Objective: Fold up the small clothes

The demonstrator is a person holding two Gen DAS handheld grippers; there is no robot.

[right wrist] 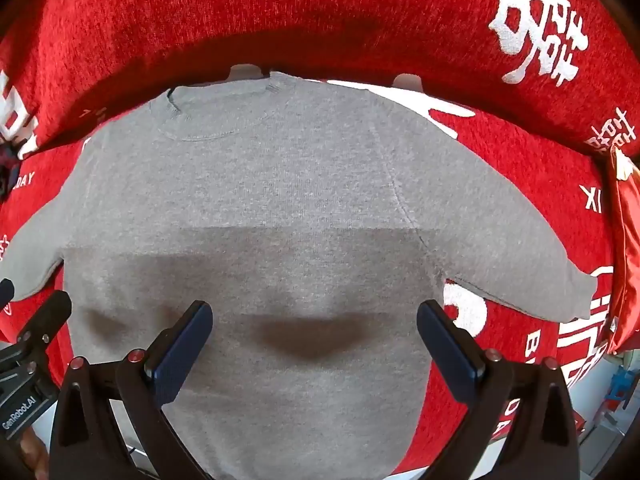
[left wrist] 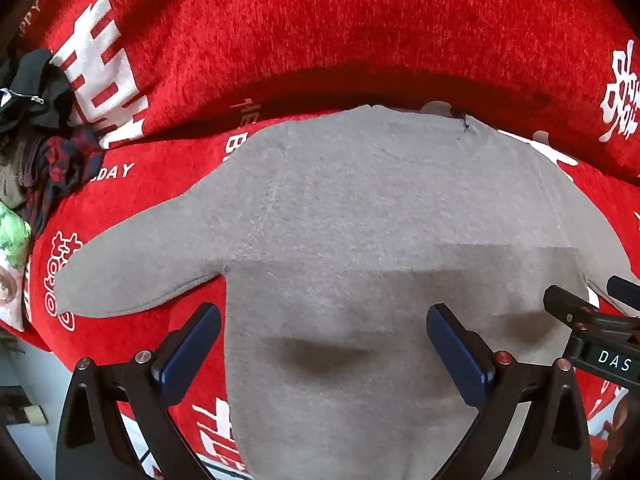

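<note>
A small grey knit sweater [left wrist: 360,208] lies flat and face up on a red cover, collar away from me and both sleeves spread out to the sides. My left gripper [left wrist: 324,320] hovers open above its lower left body, with nothing between the blue pads. In the right wrist view the same sweater [right wrist: 256,200] fills the middle, and my right gripper [right wrist: 316,316] hangs open above its lower body, also holding nothing. Each gripper shows at the edge of the other's view: the right gripper [left wrist: 592,316] and the left gripper [right wrist: 36,336].
The red cover [left wrist: 360,32] with white lettering rises into a padded backrest behind the sweater. A heap of dark and patterned clothes [left wrist: 44,128] lies at the far left. A red cushion [right wrist: 628,240] stands at the right edge.
</note>
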